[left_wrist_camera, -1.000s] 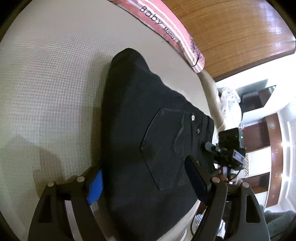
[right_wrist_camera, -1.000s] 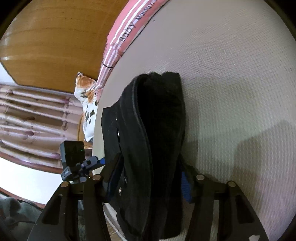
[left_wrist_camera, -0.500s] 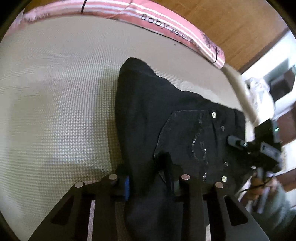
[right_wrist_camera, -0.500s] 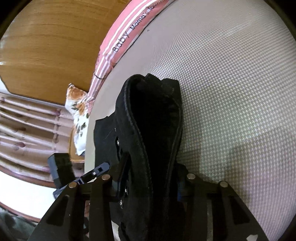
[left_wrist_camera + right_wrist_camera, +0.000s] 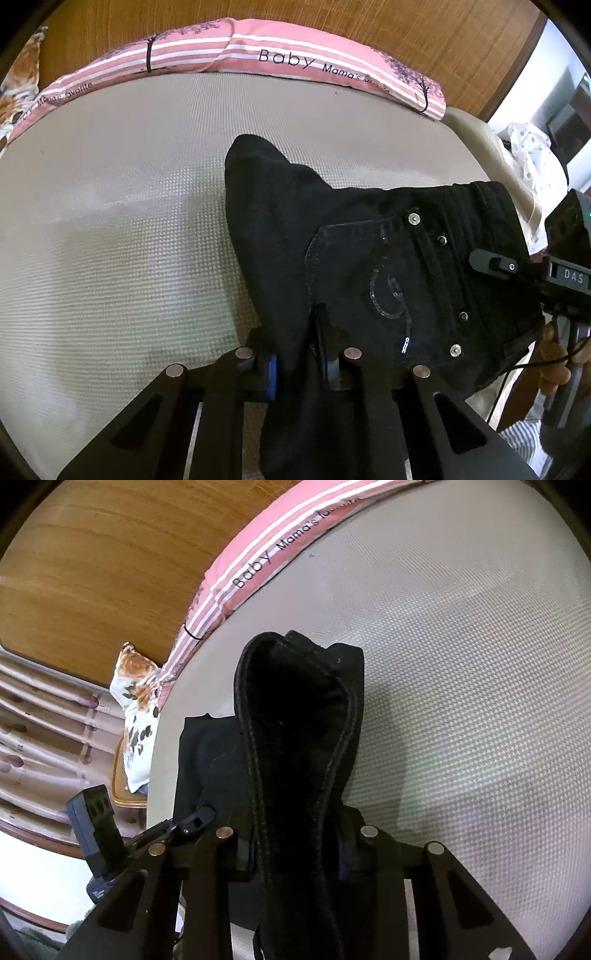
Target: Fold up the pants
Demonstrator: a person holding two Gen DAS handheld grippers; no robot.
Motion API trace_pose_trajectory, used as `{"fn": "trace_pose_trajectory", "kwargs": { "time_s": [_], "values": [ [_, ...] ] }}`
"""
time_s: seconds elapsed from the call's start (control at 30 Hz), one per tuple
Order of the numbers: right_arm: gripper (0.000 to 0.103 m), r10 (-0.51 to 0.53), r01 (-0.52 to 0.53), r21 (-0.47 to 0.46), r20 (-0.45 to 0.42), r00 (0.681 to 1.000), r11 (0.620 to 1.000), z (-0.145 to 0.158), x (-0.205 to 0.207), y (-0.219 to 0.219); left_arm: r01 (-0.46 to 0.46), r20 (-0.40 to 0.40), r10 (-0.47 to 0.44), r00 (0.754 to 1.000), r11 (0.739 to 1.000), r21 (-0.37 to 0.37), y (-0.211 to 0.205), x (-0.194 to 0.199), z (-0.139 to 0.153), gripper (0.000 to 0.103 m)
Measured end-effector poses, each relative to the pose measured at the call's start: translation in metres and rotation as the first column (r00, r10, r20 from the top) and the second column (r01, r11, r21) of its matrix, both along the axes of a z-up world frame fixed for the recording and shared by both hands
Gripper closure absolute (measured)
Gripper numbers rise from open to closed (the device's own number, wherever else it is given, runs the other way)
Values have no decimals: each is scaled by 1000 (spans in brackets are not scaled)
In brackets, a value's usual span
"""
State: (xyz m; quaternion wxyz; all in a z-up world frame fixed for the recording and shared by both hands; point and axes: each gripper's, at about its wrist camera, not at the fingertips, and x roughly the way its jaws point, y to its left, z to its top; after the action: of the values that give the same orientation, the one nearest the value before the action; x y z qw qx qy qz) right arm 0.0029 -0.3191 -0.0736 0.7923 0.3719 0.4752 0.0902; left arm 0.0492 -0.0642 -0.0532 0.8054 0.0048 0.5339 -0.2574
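Beige textured bed (image 5: 110, 229); pink striped pillow (image 5: 295, 59) at far edge against wood headboard (image 5: 369, 26); left gripper (image 5: 295, 354) and right gripper (image 5: 295, 849) fingers just closed, both clamped on black pants (image 5: 351, 240).

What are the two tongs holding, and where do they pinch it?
Both hold the black pants. The left tongs pinch a fold of fabric beside the back pocket; the right tongs pinch a bunched, seamed edge.

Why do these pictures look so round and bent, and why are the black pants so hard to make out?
Left wrist view: the fisheye lens bows the pink pillow, corners go black, yet the pants show rivets and sequins. Right wrist view: same curving; the pants swallow the light, leaving only seam lines, and cast a soft shadow on the mattress.
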Motion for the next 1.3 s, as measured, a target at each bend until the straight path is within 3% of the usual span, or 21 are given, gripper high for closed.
{"fn": "trace_pose_trajectory", "kwargs": {
  "time_s": [0.27, 0.6, 0.87, 1.3],
  "values": [
    [75, 27, -27, 4, 7, 1000, 1000, 7, -4, 25, -34, 20, 34, 999, 999, -19, 24, -5, 13, 88],
    [75, 79, -79, 40, 14, 997, 996, 5, 20, 55, -99, 52, 100, 994, 995, -22, 59, 3, 27, 88],
    [76, 101, -102, 56, 17, 995, 993, 4, 61, 66, -153, 56, 155, 986, 987, -39, 74, 36, 29, 88],
    [76, 108, -108, 51, 5, 994, 993, 1, 117, 65, -165, 86, 165, 982, 986, -14, 73, 92, 26, 88]
  ]
}}
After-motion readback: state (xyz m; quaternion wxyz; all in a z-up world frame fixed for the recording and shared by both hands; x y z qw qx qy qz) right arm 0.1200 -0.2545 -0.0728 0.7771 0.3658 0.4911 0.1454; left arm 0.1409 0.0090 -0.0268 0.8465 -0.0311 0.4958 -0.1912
